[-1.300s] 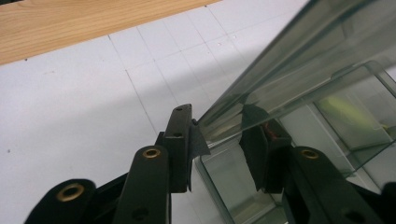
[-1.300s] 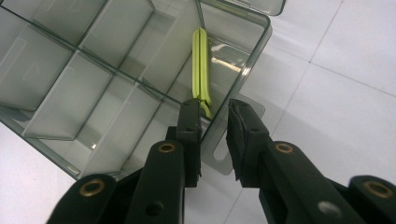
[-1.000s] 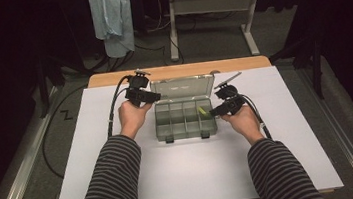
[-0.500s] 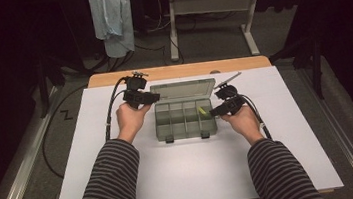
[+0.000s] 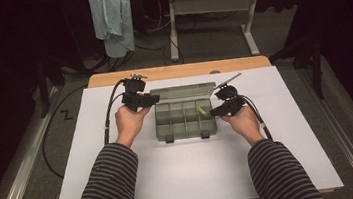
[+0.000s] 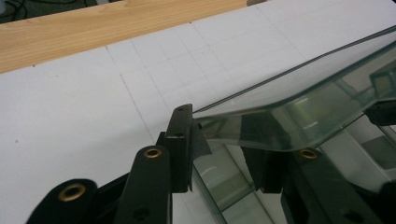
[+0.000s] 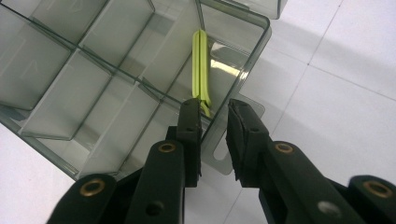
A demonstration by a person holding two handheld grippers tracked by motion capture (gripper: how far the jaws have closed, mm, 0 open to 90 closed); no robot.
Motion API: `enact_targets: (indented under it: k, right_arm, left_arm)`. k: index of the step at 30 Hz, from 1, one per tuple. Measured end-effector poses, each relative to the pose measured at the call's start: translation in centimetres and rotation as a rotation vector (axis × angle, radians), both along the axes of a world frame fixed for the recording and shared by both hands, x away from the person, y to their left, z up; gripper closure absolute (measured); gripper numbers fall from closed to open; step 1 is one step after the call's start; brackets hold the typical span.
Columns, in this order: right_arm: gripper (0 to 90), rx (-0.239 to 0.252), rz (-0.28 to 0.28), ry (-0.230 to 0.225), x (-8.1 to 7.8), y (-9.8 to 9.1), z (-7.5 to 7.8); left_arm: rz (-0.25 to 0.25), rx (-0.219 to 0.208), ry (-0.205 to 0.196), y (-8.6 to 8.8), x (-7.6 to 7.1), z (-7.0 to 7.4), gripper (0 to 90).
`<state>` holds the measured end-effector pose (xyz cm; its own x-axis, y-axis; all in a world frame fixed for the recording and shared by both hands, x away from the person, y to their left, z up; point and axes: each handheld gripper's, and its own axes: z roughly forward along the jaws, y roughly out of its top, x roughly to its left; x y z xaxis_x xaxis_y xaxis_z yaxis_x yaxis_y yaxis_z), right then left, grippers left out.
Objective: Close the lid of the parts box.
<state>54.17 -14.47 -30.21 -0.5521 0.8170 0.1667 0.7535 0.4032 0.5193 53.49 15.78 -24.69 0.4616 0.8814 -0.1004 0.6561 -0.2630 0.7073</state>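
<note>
A clear plastic compartment box [image 5: 187,134] sits on the white table sheet with its lid [image 5: 181,91] tilted up at the back. My left gripper [image 5: 154,99] is at the lid's back left corner. In the left gripper view this gripper [image 6: 224,149] is shut on the lid [image 6: 303,102]: one pad [image 6: 183,140] touches the corner and the other jaw shows through the plastic. My right gripper [image 5: 214,113] straddles the box's right wall [image 7: 254,51], open [image 7: 215,116], with a gap beside the outer pad. A yellow-green strip [image 7: 201,65] stands in the compartment by that wall [image 5: 201,111].
The white sheet [image 5: 198,177] covers the table, with a wooden strip [image 5: 176,71] along the far edge. A pale blue cloth [image 5: 112,16] hangs beyond the table, beside a white desk frame [image 5: 214,4]. Black cables [image 5: 108,117] trail off the left side.
</note>
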Motion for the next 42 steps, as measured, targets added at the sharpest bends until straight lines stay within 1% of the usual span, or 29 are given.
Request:
enact_targets:
  k: [5, 8, 10, 12, 16, 20, 24, 25, 28, 29, 32, 34, 38, 42]
  right_arm:
    - [77.5, 0.004, 0.001, -0.005, -0.1, 0.0, 0.0]
    - [77.2, 0.004, 0.006, -0.021, -0.2, 0.0, -0.1]
    - [76.8, -0.004, 0.011, -0.027, -0.2, 0.0, -0.1]
    - [76.7, -0.008, 0.015, -0.033, -0.3, 0.0, -0.1]
    - [76.1, -0.002, 0.026, -0.049, -0.3, -0.1, -0.2]
    - [74.3, 0.002, 0.035, -0.054, -0.5, -0.1, -0.2]
    - [74.1, 0.012, 0.031, -0.065, -0.9, -0.4, 0.1]
    - [74.7, 0.013, 0.026, -0.066, -0.9, -0.5, 0.2]
    - [81.5, 0.023, 0.035, -0.084, -1.1, -0.9, 0.8]
    - [83.8, 0.024, 0.031, -0.085, -1.2, -1.0, 1.0]
    - [90.0, 0.036, 0.044, -0.106, -1.4, -1.3, 1.7]
    - [90.0, 0.047, 0.051, -0.112, -1.4, -1.4, 1.9]
    - [90.0, 0.075, 0.046, -0.120, -1.3, -1.8, 2.4]
    - [90.0, 0.091, 0.050, -0.133, -1.4, -1.9, 2.9]
  left_arm:
    - [-0.006, 0.007, -0.008, 0.0, -0.3, -0.1, 64.5]
    - [-0.011, 0.008, -0.009, 0.1, -0.4, -0.2, 64.4]
    - [-0.012, 0.011, -0.011, 0.0, -0.4, -0.2, 64.5]
    - [-0.015, 0.023, -0.015, 0.0, -0.5, -0.2, 64.5]
    - [-0.018, 0.030, -0.020, -0.1, -0.6, -0.3, 64.5]
    - [-0.021, 0.034, -0.020, -0.1, -0.7, -0.4, 64.5]
    - [-0.022, 0.036, -0.019, -0.1, -0.8, -0.5, 64.5]
    - [-0.023, 0.036, -0.018, -0.1, -0.8, -0.6, 64.5]
    - [-0.026, 0.039, -0.017, -0.1, -0.9, -0.7, 64.5]
    - [-0.025, 0.039, -0.015, -0.1, -0.9, -0.7, 64.5]
    - [-0.028, 0.043, -0.011, 0.0, -0.9, -0.8, 64.4]
    - [-0.029, 0.045, -0.008, 0.0, -1.0, -0.9, 64.4]
    - [-0.032, 0.047, -0.002, 0.0, -1.0, -1.0, 64.3]
    - [-0.035, 0.049, 0.005, 0.1, -1.1, -1.1, 64.3]
